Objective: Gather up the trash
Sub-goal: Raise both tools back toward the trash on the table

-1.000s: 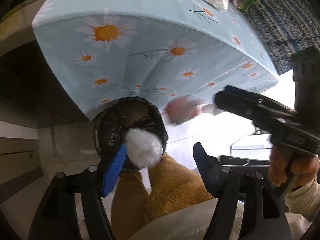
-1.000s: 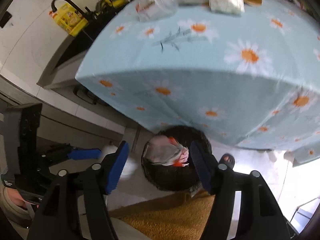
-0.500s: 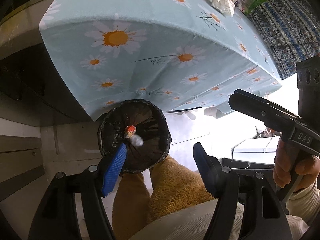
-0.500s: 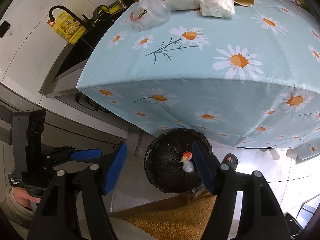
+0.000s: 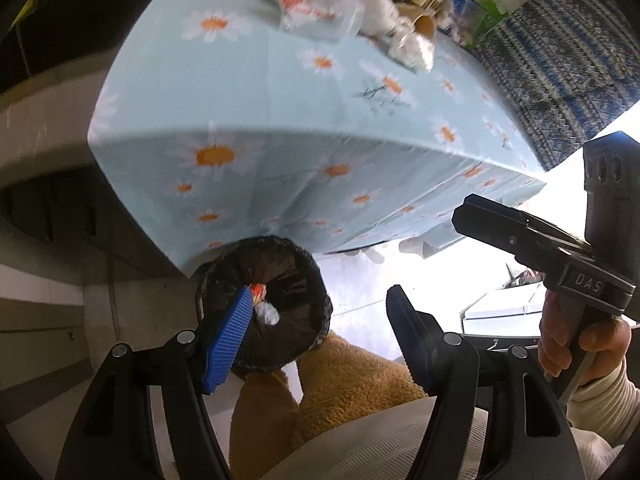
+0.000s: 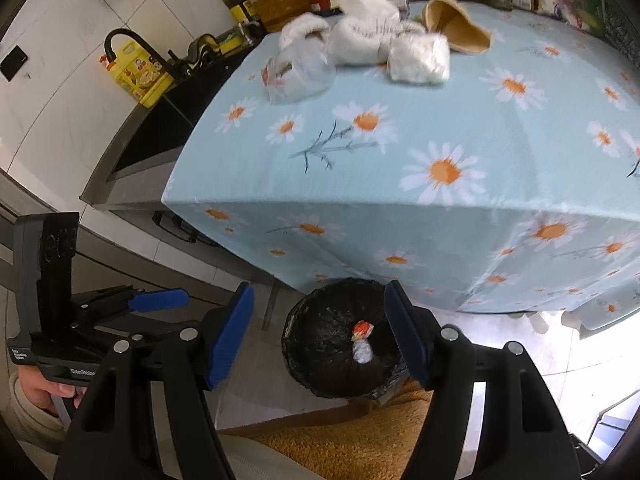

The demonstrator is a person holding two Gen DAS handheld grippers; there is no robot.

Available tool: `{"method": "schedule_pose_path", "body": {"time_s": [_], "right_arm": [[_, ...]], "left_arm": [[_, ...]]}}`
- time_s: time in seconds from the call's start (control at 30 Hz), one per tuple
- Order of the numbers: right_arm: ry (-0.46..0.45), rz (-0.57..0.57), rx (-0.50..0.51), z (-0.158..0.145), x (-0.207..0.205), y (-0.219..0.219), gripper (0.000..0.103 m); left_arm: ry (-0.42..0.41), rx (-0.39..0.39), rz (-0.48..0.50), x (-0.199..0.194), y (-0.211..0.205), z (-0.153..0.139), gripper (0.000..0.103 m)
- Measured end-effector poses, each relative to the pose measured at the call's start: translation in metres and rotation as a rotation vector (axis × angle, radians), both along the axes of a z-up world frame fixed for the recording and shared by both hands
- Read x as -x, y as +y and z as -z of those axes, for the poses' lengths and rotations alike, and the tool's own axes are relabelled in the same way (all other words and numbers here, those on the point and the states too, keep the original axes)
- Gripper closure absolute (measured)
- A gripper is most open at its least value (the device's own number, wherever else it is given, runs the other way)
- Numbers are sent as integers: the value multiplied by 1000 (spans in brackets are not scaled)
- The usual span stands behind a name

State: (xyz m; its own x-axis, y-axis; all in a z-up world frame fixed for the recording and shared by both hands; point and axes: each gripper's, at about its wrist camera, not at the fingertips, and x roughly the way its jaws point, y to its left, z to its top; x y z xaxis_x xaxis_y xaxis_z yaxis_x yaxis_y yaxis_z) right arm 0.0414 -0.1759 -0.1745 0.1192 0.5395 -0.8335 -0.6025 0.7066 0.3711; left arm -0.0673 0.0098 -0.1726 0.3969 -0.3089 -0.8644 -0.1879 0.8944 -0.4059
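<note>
A bin lined with a black bag [image 5: 292, 280] [image 6: 320, 344] stands on the floor under the table's front edge. At its bottom lie a white wad [image 5: 267, 314] [image 6: 362, 354] and a red-orange wrapper [image 5: 258, 290] [image 6: 362, 328]. My left gripper [image 5: 320, 304] hangs open above the bin, nothing between its blue pads. My right gripper [image 6: 320, 292] is open and empty too, over the bin's rim. On the daisy tablecloth [image 6: 440, 128] lie a clear plastic bag [image 6: 298, 76] [image 5: 316, 8], a white packet [image 6: 418, 60] [image 5: 412, 48] and white cloths [image 6: 360, 40].
A tan, slipper-like thing [image 6: 456, 28] lies behind the packet. Bottles and food packs line the table's far edge. A yellow oil jug [image 6: 138, 72] stands on the dark counter to the left. The person's orange-brown trouser legs [image 5: 352, 380] are beside the bin.
The white wad and the crumpled wrapper, in the air over the bin a second ago, now lie at its bottom. Both grippers have risen, so more of the tabletop shows.
</note>
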Motion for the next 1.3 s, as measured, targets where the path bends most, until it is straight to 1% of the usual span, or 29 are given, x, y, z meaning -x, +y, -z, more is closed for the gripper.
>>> {"method": "schedule_pose_path", "body": {"time_s": [0.1, 0.27, 0.4, 0.43, 0.47, 0.53, 0.67, 0.73, 0.9, 0.93, 0.97, 1.0, 1.2, 1.3], "right_arm": [[-53, 15, 3, -13, -4, -7, 36], [-95, 57, -10, -31, -20, -20, 35], [-123, 84, -23, -44, -34, -27, 27], [-128, 87, -29, -46, -37, -29, 24], [-133, 88, -30, -49, -41, -29, 23], [-143, 84, -29, -52, -47, -30, 23], [-147, 73, -29, -54, -63, -29, 23], [-140, 68, -36, -53, -74, -28, 21], [-132, 44, -41, -53, -100, -20, 21], [-131, 41, -42, -53, -104, -18, 21], [-130, 35, -44, -53, -109, -16, 21], [-129, 31, -45, -53, -113, -15, 21], [-107, 9, -41, -45, -141, -3, 21], [-88, 7, -32, -38, -153, 1, 21]], "left_arm": [[-39, -4, 0, -4, 0, -15, 36], [-89, -18, -1, -14, 4, -37, 36], [-118, -22, -21, -29, 8, -53, 36], [-123, -27, -24, -31, 8, -55, 34], [-128, -34, -33, -35, 9, -57, 26], [-139, -36, -50, -43, 11, -63, 24], [-150, -25, -67, -58, 14, -69, 24], [-151, -37, -73, -71, 14, -72, 24], [-143, -51, -93, -97, 18, -75, 24], [-144, -52, -100, -103, 20, -76, 21], [-144, -54, -110, -108, 22, -76, 15], [-145, -58, -118, -113, 24, -76, 14], [-120, -76, -135, -144, 34, -70, 14], [-99, -65, -139, -160, 38, -64, 14]]}}
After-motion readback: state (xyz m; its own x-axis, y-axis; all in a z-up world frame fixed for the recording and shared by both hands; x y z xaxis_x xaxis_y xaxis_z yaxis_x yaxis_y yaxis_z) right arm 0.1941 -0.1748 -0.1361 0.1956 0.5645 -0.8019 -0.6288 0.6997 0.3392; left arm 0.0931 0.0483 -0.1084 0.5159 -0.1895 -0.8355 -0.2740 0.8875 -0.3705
